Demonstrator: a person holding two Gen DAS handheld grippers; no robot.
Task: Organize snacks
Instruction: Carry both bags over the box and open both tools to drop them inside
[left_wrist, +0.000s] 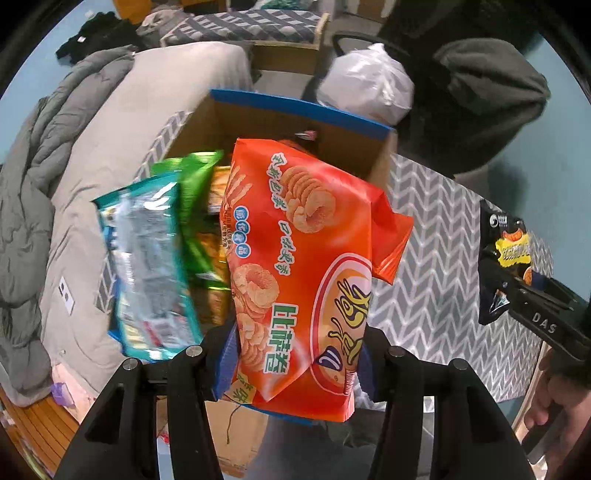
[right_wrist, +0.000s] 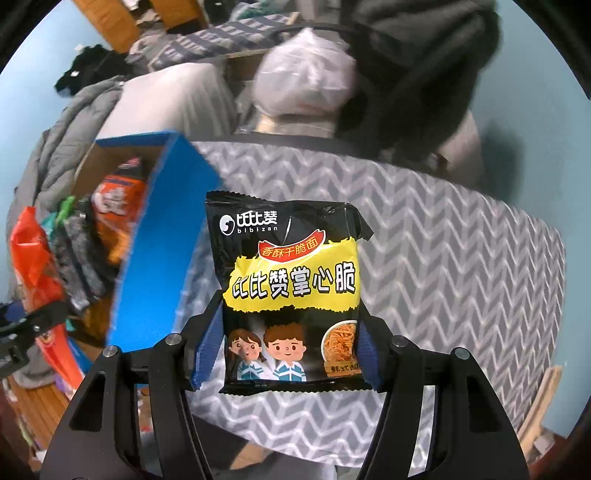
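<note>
Right hand-held gripper (right_wrist: 291, 354) grips a black noodle-snack packet (right_wrist: 291, 291); blue-edged snack box (right_wrist: 162, 236) just left.

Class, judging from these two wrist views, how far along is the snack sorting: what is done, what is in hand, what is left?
Done: several packets, including a green one and a teal one, already stand in the box.
In hand: the left gripper holds an orange bag over the box; the right gripper holds a black noodle packet above the tablecloth.
Left: both still need to go in. No loose snacks show on the cloth.
</note>
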